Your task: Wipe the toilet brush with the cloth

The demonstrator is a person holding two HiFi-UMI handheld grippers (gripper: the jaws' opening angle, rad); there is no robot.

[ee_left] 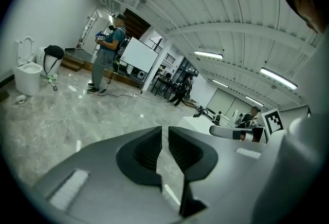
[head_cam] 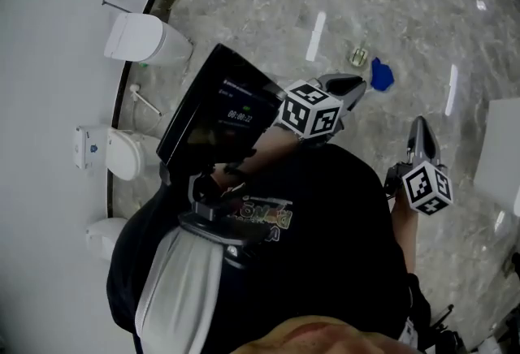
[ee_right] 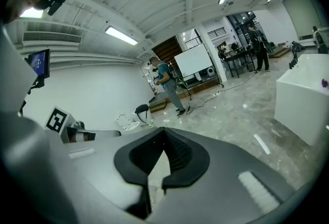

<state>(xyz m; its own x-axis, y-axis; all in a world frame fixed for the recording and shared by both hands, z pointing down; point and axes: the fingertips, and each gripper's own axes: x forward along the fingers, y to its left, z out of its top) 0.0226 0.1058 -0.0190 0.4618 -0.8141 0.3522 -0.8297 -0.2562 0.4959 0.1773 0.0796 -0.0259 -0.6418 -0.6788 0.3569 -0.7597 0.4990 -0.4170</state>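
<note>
Along the wall [head_cam: 49, 101], far to the left of both hand-held grippers, three toilets [head_cam: 145, 40] stand in a row. What looks like the toilet brush [head_cam: 146, 101] lies between the upper two, well to the left of the left hand-held gripper. Its long axis runs slantwise, with the round head toward the wall and the handle pointing out toward the marbled floor [head_cam: 268, 11]. A dark screen [head_cam: 215, 113] at the person's chest sits between the brush and the left hand-held gripper [head_cam: 355, 88]. That gripper's jaws stand a narrow slit apart, and only floor shows through the gap.

The blue cloth [head_cam: 382, 75] lies crumpled on the floor just ahead of its tips and slightly to their right, untouched. A small pale object [head_cam: 359, 56] lies just beside the cloth. Further right, the right hand-held gripper [head_cam: 420, 127] is closed, its jaws meeting at the tips on nothing, and it is apart from the cloth. Off its right side runs the edge of a white block [head_cam: 500, 141]. Ahead of both grippers the floor stretches wide, which leaves open room between the wall-side toilets and the block.
</note>
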